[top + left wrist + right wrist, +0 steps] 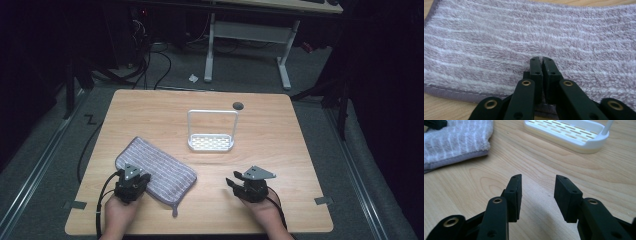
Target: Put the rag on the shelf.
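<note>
Two grippers sit near my edge of the wooden table (280, 150). My left gripper (541, 59) rests over the near edge of the striped purple towel (499, 42), its jaws pressed almost together with their tips sunk into the pile; whether any cloth is pinched between them I cannot tell, since the fibres hide the tips. My right gripper (537, 185) hovers low over bare wood with its jaws spread wide, holding nothing. Beyond it stands the white slotted rack (569, 133), cut off at the top of the right gripper view; the towel's corner lies well apart from it.
</note>
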`<state>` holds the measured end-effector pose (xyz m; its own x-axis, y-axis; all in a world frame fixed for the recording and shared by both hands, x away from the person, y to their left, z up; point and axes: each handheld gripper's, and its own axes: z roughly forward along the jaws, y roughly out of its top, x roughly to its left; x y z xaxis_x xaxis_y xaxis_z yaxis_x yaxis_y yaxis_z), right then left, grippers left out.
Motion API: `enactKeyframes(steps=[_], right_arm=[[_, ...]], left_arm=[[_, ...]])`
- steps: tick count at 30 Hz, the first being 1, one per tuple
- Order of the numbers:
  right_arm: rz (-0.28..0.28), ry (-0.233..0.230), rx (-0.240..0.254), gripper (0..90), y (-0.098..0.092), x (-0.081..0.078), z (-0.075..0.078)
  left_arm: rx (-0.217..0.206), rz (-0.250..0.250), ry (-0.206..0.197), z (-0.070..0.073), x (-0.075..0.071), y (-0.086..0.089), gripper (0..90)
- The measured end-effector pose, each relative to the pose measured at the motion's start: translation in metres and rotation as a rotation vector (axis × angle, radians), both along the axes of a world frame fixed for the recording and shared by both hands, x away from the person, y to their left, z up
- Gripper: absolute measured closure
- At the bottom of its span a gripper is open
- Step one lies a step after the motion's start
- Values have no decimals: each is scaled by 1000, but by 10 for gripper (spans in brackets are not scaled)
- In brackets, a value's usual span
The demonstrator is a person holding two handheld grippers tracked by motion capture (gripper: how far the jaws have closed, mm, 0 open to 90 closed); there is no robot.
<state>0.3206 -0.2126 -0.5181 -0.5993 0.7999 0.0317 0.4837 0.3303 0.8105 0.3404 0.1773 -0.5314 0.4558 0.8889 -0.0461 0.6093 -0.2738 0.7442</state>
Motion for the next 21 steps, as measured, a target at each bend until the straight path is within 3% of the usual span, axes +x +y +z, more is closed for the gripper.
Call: enactKeyframes(steps=[4,10,11,15,17,18,21], right_arm=[[27,-23,11,662,3,-3,5],[44,-9,61,794,13,-6,10],[66,-13,47,843,23,0,15],[89,-10,29,866,43,10,22],[122,-20,16,873,62,18,28],[147,-22,1,873,81,26,30],[169,6,-19,874,104,38,20]], left_arm=[[4,-35,-13,-1,-9,-6,873],[-4,-71,-5,0,-9,-9,873],[-6,-83,-5,-1,-10,-9,872],[-24,-85,-6,-2,-11,-7,871],[-30,-93,-3,-2,-11,-7,870],[-39,-105,-2,-2,-12,-7,870],[-38,-108,-3,-2,-12,-8,869]])
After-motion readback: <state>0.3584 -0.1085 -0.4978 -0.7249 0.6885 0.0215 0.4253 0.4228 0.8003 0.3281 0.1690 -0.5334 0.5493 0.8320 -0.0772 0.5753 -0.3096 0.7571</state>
